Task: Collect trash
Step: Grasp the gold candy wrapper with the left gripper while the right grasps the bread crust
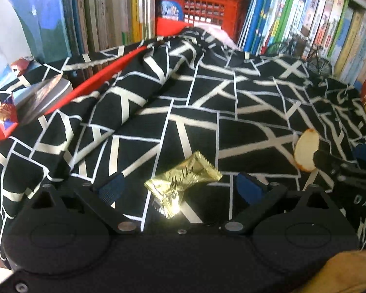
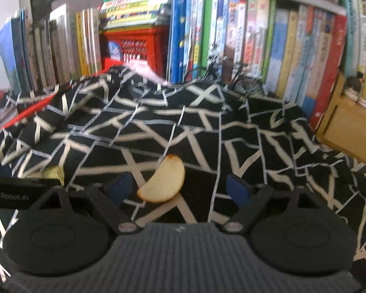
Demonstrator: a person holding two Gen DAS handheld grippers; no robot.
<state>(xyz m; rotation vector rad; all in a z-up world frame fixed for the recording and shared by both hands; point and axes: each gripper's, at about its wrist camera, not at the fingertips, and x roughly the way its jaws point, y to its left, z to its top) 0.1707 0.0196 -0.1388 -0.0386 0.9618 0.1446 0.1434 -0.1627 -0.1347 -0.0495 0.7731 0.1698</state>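
Note:
A crumpled gold candy wrapper [image 1: 181, 183] lies on the black cloth with white lines [image 1: 207, 112], between the spread blue pads of my left gripper [image 1: 180, 188], which is open around it. A pale apple slice [image 2: 163, 183] with a brown rim lies on the same cloth [image 2: 183, 127], inside the open fingers of my right gripper [image 2: 180, 188], nearer its left pad. In the left wrist view the apple slice [image 1: 306, 151] shows at the right, partly hidden by the right gripper's black body. A red snack packet [image 1: 1, 122] lies at the far left.
Upright books [image 1: 305, 19] and a red plastic crate [image 1: 202, 7] line the back. A shiny booklet [image 1: 41, 95] rests on the cloth at the left. A cardboard box [image 2: 349, 131] stands at the right. The cloth is bunched into folds toward the back.

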